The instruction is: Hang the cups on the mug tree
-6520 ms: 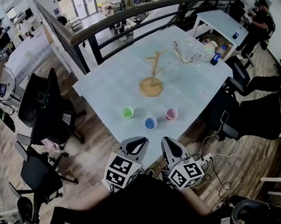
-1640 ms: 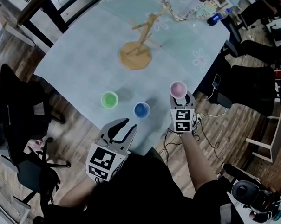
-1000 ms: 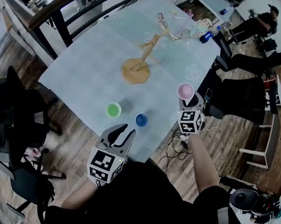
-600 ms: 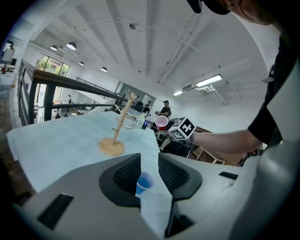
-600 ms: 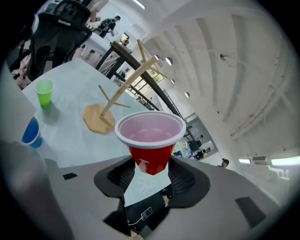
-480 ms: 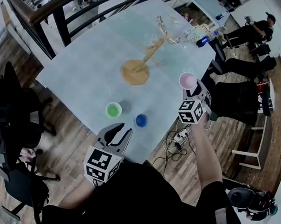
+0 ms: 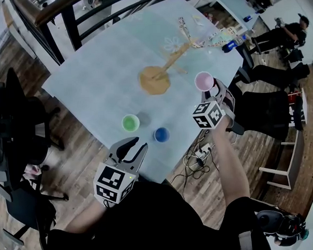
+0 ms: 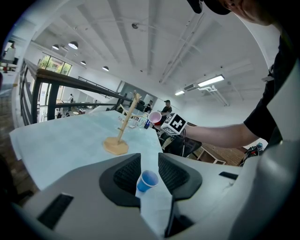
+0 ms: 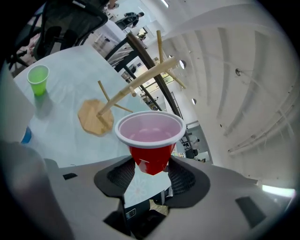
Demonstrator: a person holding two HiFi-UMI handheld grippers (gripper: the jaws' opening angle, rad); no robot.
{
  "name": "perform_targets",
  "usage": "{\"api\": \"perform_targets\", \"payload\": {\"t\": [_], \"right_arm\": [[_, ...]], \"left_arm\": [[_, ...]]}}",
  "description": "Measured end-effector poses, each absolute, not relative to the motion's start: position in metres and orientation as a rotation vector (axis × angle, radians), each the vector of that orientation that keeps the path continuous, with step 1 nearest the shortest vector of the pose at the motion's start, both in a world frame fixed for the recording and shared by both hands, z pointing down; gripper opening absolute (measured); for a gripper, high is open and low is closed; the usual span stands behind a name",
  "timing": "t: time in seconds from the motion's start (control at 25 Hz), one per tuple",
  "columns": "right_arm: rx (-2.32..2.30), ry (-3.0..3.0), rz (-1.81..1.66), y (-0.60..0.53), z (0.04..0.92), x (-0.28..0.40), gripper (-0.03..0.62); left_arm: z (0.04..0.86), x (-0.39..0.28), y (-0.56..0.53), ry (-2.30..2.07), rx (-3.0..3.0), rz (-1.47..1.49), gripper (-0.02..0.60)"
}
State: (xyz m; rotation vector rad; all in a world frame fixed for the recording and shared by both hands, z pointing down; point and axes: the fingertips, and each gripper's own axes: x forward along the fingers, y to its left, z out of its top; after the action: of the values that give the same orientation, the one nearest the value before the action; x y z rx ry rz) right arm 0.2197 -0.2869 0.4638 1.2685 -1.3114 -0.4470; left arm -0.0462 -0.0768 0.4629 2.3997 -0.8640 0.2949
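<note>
The wooden mug tree stands on the pale blue table; its pegs are bare. A green cup and a blue cup stand upright near the table's front edge. My right gripper is shut on a red cup, held upright in the air to the right of the tree. In the right gripper view the red cup sits between the pads, with the tree behind it. My left gripper hovers open and empty by the front edge, short of the blue cup.
Black office chairs stand left of the table and another to the right. A railing runs behind it. A bottle and a beaded strap lie at the far corner. Cables lie on the wooden floor.
My right gripper has carried the red cup up and inward towards the mug tree, rolling its wrist. The left gripper has stayed by the front edge, jaws unchanged.
</note>
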Motion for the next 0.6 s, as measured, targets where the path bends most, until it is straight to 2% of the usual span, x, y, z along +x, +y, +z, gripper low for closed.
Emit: {"api": "perform_targets", "payload": {"t": [0.6], "right_arm": [[1.189,-1.282,-0.510,-0.314,0.480,0.178,0.247]], "left_arm": [[0.475,-0.067,-0.087,-0.875,2.374,0.297,0.124]]}}
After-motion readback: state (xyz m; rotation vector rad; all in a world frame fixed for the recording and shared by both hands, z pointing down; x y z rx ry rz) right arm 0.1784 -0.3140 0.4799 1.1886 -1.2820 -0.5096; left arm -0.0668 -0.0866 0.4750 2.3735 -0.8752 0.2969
